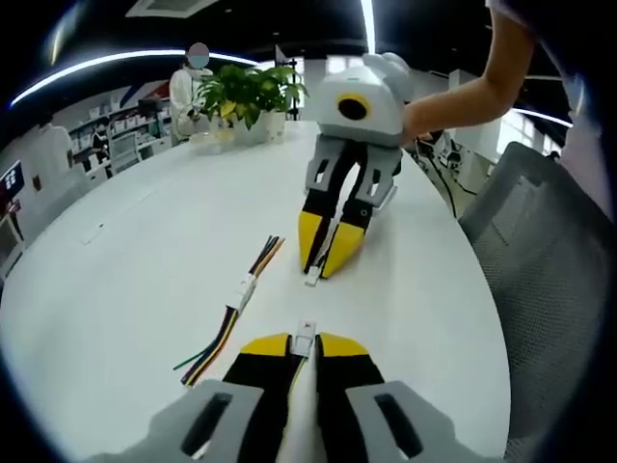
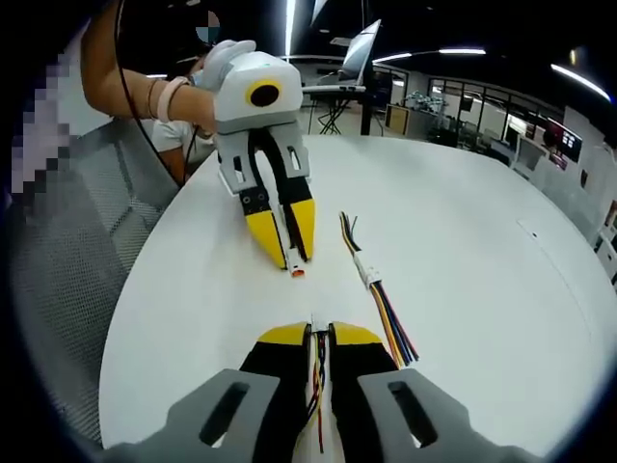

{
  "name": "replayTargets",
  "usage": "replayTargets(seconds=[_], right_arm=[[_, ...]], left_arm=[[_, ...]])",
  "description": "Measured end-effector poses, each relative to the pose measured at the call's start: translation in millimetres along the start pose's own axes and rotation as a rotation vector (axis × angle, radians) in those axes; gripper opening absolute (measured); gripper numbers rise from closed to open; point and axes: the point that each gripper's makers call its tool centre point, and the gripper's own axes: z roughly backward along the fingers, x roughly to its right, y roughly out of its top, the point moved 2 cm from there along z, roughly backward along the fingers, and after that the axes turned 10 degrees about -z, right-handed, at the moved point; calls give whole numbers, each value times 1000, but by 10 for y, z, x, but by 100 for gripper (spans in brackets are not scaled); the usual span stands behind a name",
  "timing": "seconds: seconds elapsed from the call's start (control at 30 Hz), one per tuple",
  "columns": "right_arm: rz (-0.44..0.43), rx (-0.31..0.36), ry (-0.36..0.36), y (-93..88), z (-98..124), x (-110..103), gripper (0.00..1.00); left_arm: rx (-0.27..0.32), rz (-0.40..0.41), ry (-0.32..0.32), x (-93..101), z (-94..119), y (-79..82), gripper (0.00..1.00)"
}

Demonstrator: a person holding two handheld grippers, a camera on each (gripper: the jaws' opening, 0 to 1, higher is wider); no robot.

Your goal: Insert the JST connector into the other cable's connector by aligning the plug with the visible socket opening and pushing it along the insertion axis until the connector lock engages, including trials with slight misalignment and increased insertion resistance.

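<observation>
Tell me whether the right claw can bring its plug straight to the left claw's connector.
Probably yes. The right claw and left claw face each other tip to tip over bare white table; the already-joined spare cable lies off to the side.

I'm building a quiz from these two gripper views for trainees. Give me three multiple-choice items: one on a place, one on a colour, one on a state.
1. Where does the spare mated cable lie?
A. On the white table, beside the line between the grippers
B. On the mesh chair
C. In the plant pot

2. What colour are the gripper jaw tips?
A. Red
B. Yellow
C. Blue

3. How do the two held connectors stand?
A. Mated
B. Apart, facing each other
C. Dropped on the table

Answers: 1 A, it lies flat on the table; 2 B, both the left gripper and the right gripper have yellow tips; 3 B, bare table shows between the left connector and the right connector.
</observation>
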Motion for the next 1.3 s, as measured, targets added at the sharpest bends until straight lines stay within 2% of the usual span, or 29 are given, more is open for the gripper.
replayTargets(seconds=[0.57, 1.3], right_arm=[[3, -3, 6, 11, -5, 0, 4], [40, 21, 34, 198, 0, -58, 3]], left_arm=[[11, -41, -21, -21, -32, -27, 0], [13, -62, -30, -118, 6, 56, 0]])
